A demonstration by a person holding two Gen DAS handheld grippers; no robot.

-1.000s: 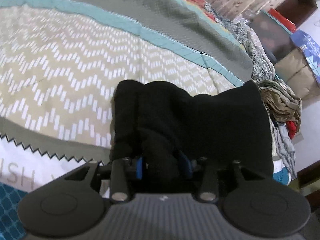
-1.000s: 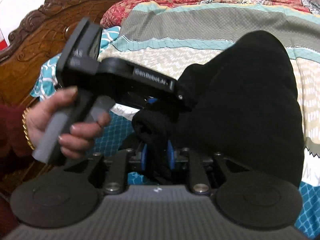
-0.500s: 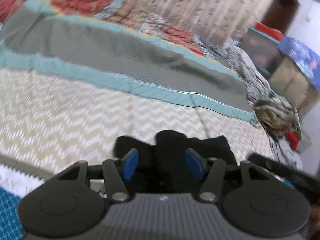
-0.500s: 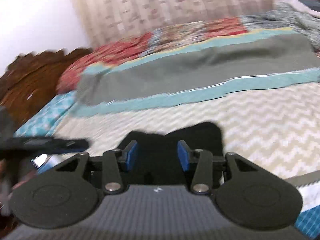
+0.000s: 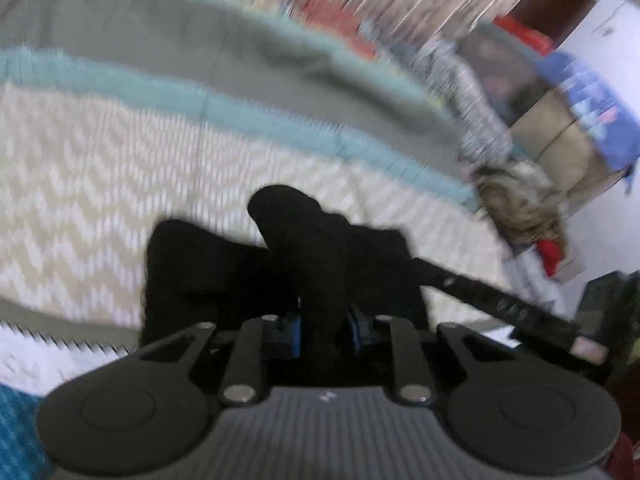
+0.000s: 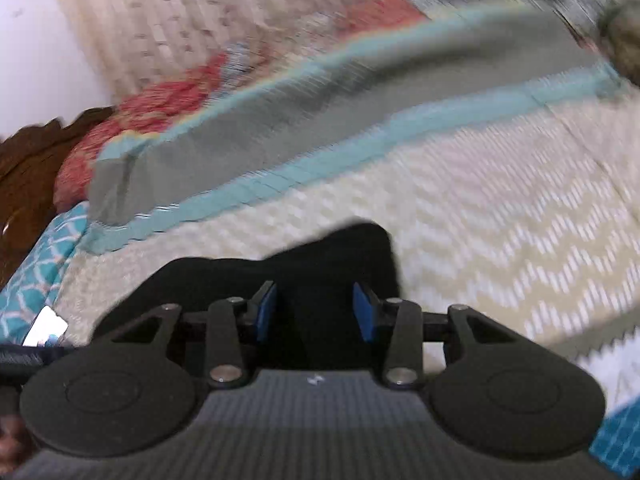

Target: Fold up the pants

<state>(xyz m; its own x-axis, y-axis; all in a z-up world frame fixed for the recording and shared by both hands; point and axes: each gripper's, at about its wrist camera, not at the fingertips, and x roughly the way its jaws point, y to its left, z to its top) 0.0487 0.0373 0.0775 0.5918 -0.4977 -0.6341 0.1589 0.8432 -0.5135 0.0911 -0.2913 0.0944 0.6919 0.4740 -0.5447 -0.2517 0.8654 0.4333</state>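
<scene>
Lying on the cream zigzag band of the bedspread point(image 5: 120, 168), the black pants point(image 5: 224, 268) form a folded, bunched heap close in front of both cameras. The left wrist view shows the left gripper point(image 5: 325, 334) with its blue pads pressed against a raised ridge of black cloth that stands up between them; its jaws are closing on that fold. Only this view shows, at the far right past the bed's edge, a crumpled pile of clothes point(image 5: 520, 200), a cardboard box point(image 5: 568, 152) with a blue cloth over it, and a dark strip of the other tool point(image 5: 492, 300) slanting in from the right over the pants. The right wrist view shows the right gripper point(image 6: 316, 312) with its blue pads point(image 6: 266, 312) standing clearly apart, the jaws narrowing slightly, and black cloth lying between and beneath them; whether the pads touch the cloth cannot be told, though a gap shows on each side. Only this view shows the carved wooden headboard point(image 6: 28, 168) at the far left, the red patterned pillow point(image 6: 132, 120) beside it, and the teal lattice cloth point(image 6: 36, 264) at the near left edge. Both views share the grey and teal stripes beyond the pants and a pale curtain point(image 6: 200, 24) at the far side, all smeared by blur.
</scene>
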